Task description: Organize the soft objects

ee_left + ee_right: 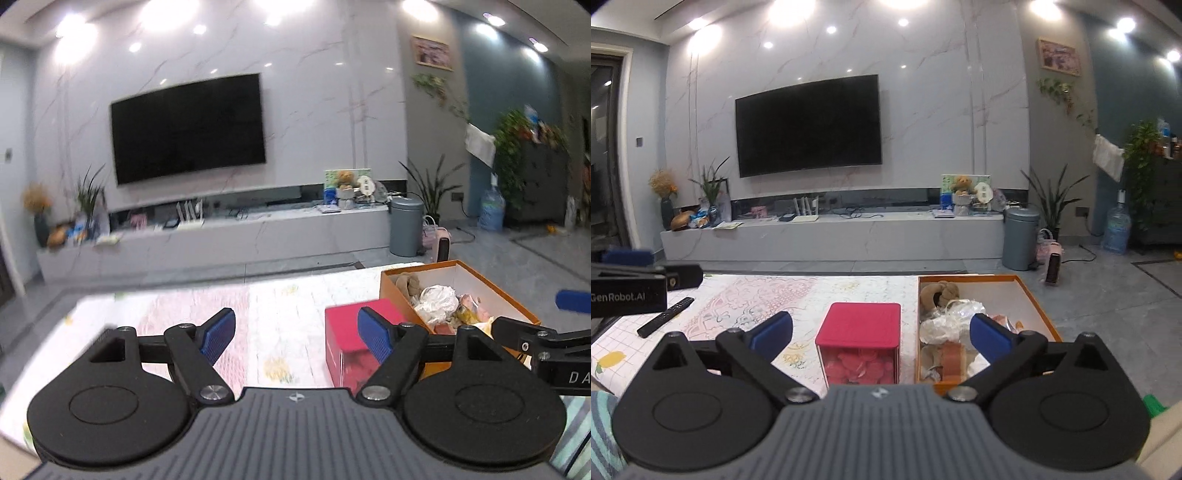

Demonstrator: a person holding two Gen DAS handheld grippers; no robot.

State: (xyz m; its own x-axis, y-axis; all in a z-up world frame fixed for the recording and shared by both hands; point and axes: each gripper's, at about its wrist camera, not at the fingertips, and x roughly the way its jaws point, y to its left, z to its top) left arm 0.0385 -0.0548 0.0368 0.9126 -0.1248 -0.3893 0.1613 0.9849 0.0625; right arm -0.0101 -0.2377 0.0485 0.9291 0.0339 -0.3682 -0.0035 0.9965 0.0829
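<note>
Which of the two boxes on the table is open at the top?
The orange box, right of the red-lidded box. It has no lid, so the soft toy and crumpled bags inside show; the other is closed by its red lid.

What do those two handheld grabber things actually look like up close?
Each gripper is matte black plastic with two round discs, angled link arms joined by silver screws, and a ribbed grey body. The left gripper and right gripper both end in blue textured pads. White lettering reads GenRobot.AI on the side of the left one.
</note>
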